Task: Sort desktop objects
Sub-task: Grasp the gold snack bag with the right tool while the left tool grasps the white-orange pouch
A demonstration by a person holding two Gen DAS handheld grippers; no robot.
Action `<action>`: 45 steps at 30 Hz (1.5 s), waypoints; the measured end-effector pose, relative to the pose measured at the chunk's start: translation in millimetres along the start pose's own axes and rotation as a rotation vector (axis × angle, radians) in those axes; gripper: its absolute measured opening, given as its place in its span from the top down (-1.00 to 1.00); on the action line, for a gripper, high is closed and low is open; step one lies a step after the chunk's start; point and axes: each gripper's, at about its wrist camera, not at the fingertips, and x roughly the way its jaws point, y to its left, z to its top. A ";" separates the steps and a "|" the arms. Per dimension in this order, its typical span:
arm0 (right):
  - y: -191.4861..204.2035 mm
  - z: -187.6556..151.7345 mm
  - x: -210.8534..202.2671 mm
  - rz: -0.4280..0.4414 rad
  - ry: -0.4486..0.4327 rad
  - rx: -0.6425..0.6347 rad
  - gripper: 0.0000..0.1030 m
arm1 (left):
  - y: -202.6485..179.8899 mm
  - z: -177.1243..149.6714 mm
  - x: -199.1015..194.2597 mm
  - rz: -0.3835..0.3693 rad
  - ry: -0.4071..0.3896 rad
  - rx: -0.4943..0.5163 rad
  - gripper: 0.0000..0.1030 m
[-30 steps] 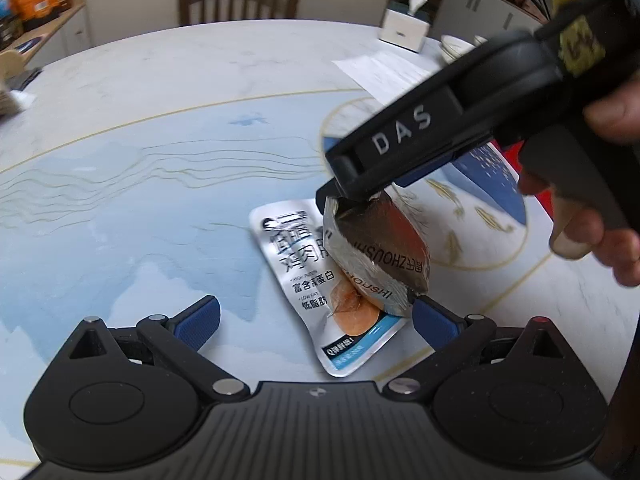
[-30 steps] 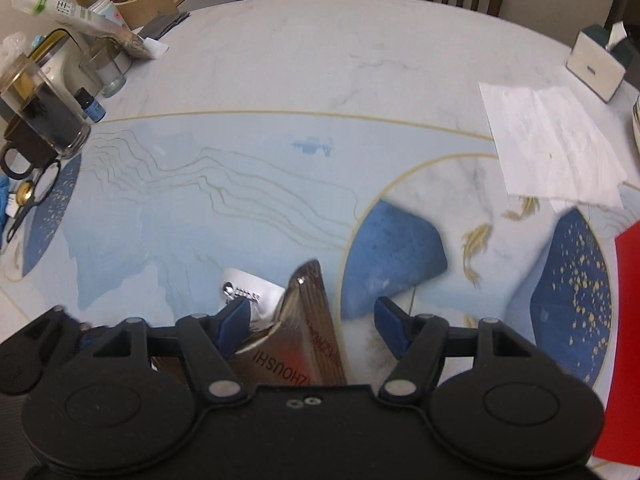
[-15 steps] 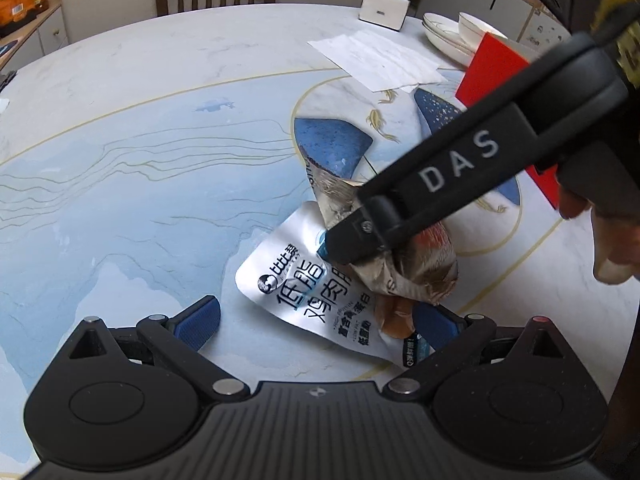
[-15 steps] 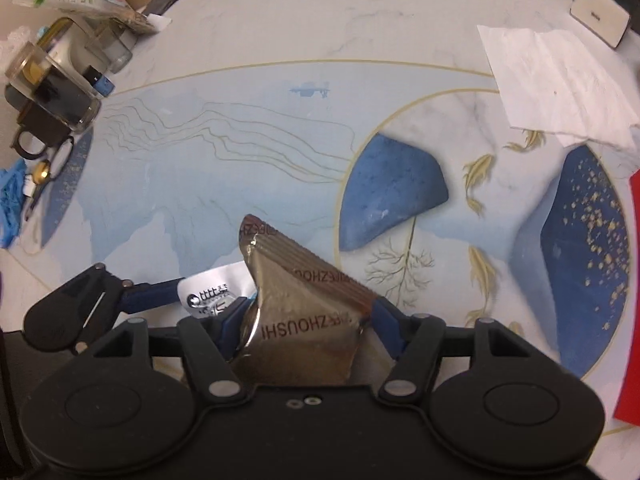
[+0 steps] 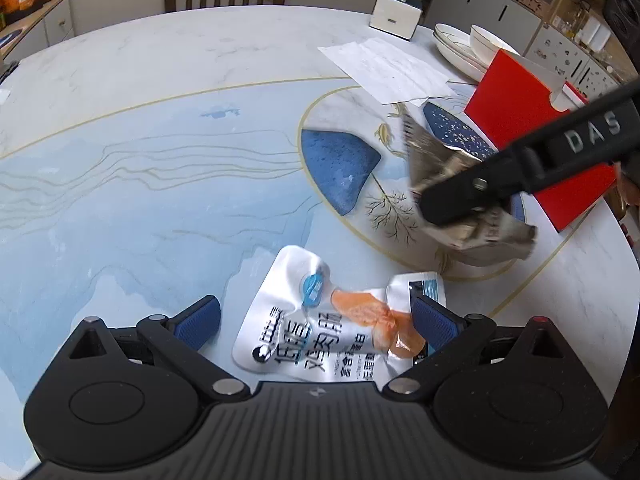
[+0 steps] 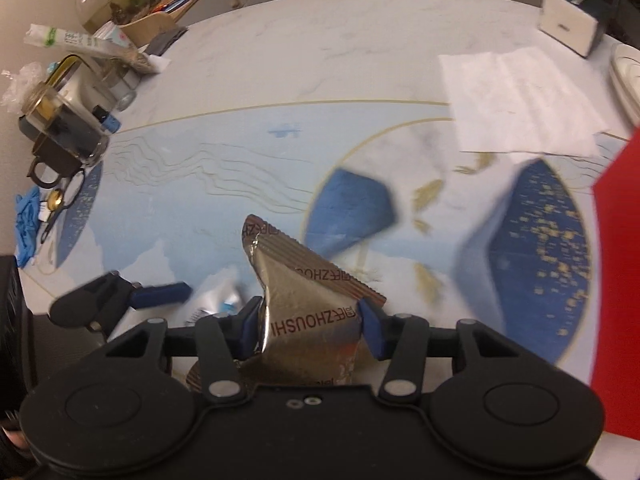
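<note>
My left claw [image 5: 316, 320] stands released, its blue pads either side of the flat white foil pouch with blue print and an orange picture [image 5: 320, 328], which lies on the pale blue-and-marble round table [image 5: 160, 160] at six o'clock in the left view — the right pad just at its edge, not pressing that I can tell. That pouch looks light, limp and slick; I would take it by a sealed edge rather than the smooth middle. At three o'clock my right claw [image 6: 310, 326] has just been closing and is now clenched on the crumpled silver-brown foil snack packet [image 6: 316, 304], held clear above the table. It is thin and crushes easily — the grip sits on its lower body, the crimped top free. A red flat board [image 5: 520, 128] lies at two o'clock.
</note>
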 end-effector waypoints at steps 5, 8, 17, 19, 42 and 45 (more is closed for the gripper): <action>-16.5 -16.0 -7.4 -0.007 0.011 0.019 0.03 | -12.9 0.7 -12.8 -0.059 -0.032 0.165 -0.99; -17.8 -24.2 -7.8 -0.008 0.024 0.016 0.03 | -20.8 0.7 -14.3 -0.071 -0.022 0.280 -0.99; -21.3 -36.8 -10.1 -0.001 0.030 0.034 0.03 | -38.5 -2.5 -10.2 -0.017 -0.031 0.406 -0.99; -22.5 -39.1 -10.1 -0.005 0.034 0.035 0.03 | -45.7 -4.8 -13.5 -0.031 -0.042 0.499 -0.99; -19.5 -69.9 -19.4 -0.014 0.061 0.002 0.03 | -47.7 -6.6 8.4 -0.119 0.017 0.540 -0.45; -18.7 -74.9 -25.0 -0.020 0.052 -0.019 0.03 | -48.6 -7.8 7.3 -0.107 0.015 0.513 -0.44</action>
